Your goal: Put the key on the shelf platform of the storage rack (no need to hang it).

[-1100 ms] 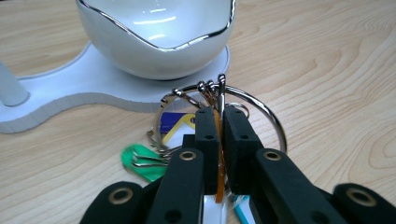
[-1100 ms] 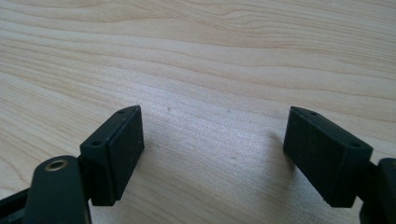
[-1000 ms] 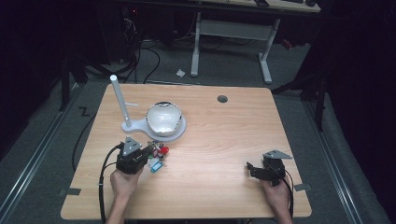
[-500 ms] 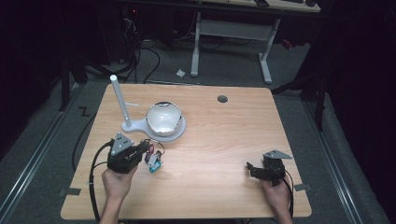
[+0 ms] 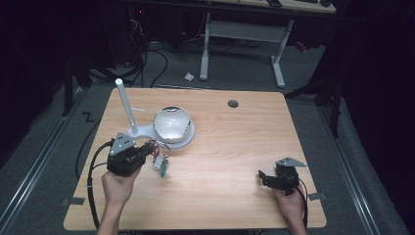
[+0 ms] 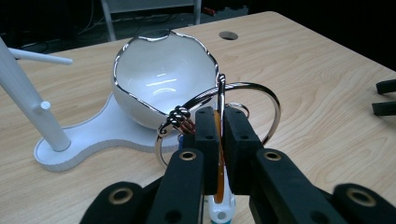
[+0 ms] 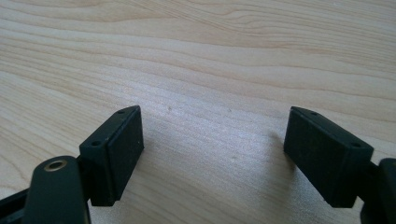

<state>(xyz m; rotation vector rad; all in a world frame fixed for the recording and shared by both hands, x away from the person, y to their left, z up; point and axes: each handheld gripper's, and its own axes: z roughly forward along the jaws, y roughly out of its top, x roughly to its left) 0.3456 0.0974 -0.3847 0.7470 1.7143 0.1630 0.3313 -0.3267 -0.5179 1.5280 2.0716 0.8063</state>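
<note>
Just in front of the white bowl, the left gripper pinched a bunch of keys by its ring, lifted ready to move, while the right gripper rested spread and idle on the table.

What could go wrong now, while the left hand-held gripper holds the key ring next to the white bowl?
1. The left hand-held gripper pinches the key ring only at a thin edge, so the ring might twist or slip out.
2. The ring is very near the bowl, so it could knock the rim.
3. The tags hanging below may drag on the table.
</note>
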